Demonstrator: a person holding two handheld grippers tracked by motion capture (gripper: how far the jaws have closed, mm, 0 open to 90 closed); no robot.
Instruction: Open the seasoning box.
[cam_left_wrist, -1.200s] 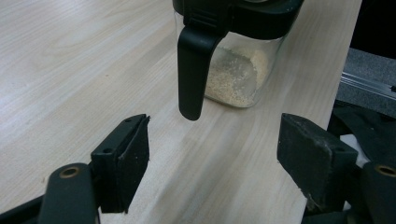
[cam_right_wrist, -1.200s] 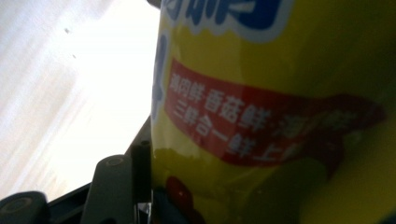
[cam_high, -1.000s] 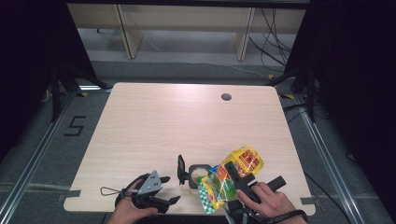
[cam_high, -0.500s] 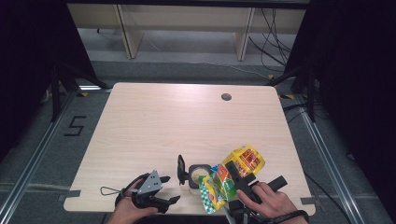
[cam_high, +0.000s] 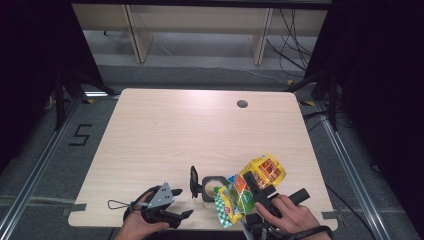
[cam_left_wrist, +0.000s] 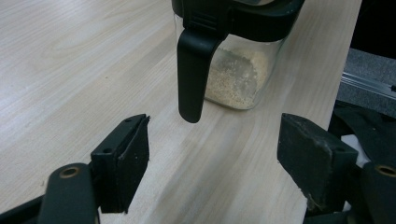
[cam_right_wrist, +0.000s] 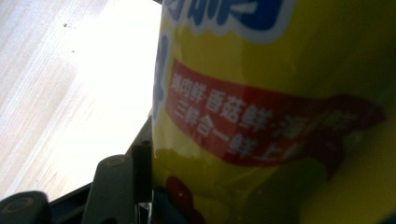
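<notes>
Poured, by the look of it, from a yellow seasoning bag (cam_high: 252, 182) clamped in the right tongs (cam_high: 260, 192), tilted with its mouth over the open clear container (cam_high: 212, 186) at lower centre of the high view. Held the left tongs (cam_high: 175, 202) apart and empty at lower left, just short of the container's hanging black lid (cam_left_wrist: 194, 70). Judged the next move to need more tilt, mouth kept above the opening. Couldn't make out the bag's mouth or any falling grains; far jaw hidden behind the bag (cam_right_wrist: 280, 116). Pale granules (cam_left_wrist: 233, 81) lay low inside, desk (cam_high: 200, 130) otherwise bare.
</notes>
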